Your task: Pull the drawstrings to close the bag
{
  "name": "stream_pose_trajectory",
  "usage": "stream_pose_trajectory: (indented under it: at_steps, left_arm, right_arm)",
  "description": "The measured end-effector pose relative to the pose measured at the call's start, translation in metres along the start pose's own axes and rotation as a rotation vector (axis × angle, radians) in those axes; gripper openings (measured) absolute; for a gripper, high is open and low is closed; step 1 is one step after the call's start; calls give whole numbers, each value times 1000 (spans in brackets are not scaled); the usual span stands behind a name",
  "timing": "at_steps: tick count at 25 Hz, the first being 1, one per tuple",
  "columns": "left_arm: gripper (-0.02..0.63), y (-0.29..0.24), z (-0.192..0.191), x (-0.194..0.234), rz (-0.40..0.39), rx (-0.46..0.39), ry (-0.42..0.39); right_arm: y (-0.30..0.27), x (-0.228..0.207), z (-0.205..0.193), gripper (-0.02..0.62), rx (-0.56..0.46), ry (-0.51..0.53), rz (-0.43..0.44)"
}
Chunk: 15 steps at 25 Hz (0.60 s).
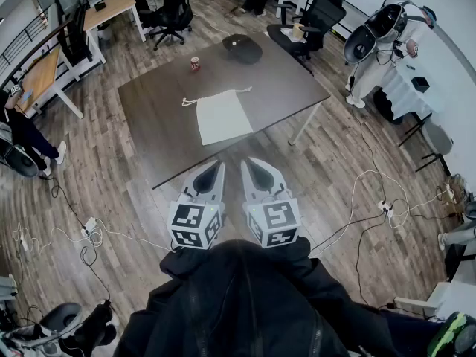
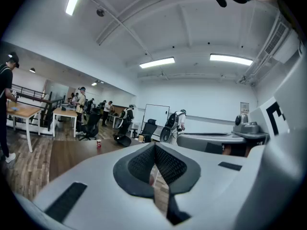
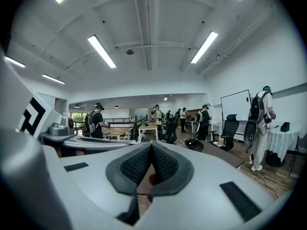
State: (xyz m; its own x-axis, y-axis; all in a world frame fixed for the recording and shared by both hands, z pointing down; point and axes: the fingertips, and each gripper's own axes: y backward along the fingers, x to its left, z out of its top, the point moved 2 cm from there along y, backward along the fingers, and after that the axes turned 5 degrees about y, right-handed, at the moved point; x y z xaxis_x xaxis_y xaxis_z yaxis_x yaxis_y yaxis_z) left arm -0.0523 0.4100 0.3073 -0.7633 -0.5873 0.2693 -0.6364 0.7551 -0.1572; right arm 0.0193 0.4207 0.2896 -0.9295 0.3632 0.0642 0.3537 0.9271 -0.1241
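Bag [image 1: 223,116] of white cloth lies open on the table, cords not yet taken

The flat, rectangular white bag rests near the middle of the dark brown tabletop [image 1: 290,80], its mouth along the far edge. Two thin white drawstrings [image 1: 192,100] come out of that edge. One tail trails off to the left, and the other runs right and slightly farther away, ending near [image 1: 245,90]. Both lie slack on the wood.

The cloth looks light, limp and empty, so it will likely slide or lift as soon as one cord is pulled alone. The cords are thin and soft, and lie close against the surface, so they call for a low, fine pinch. The best holds seem to be the two loose tails, one per gripper, drawn apart to left and right so the mouth gathers while the pulls balance each other.

Beyond the bag, a small red can [image 1: 195,64] stands near the far left of the table, and a rounded black object [image 1: 242,48] sits at the far edge. Both are well apart from the cloth.

The left gripper [image 1: 215,165] and right gripper [image 1: 248,163] hang side by side off the near edge of the table, close to the person's dark jacket [image 1: 245,303]. Each gripper's own view shows its ribbed pads pressed together with nothing between them, so the jaws must part before any pinch.
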Motion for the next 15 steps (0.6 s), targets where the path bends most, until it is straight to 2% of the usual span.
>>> stream_pose_trajectory:
  at_steps: [10,15]
  left_arm:
    - [32,16,-17,13,-3,30,33]
    - [32,20,-31,29,-3,73,64]
  right_arm:
    - [1,21,-10,21,13,-21,15]
    - [-8,34,-28,21,89,-22,16]
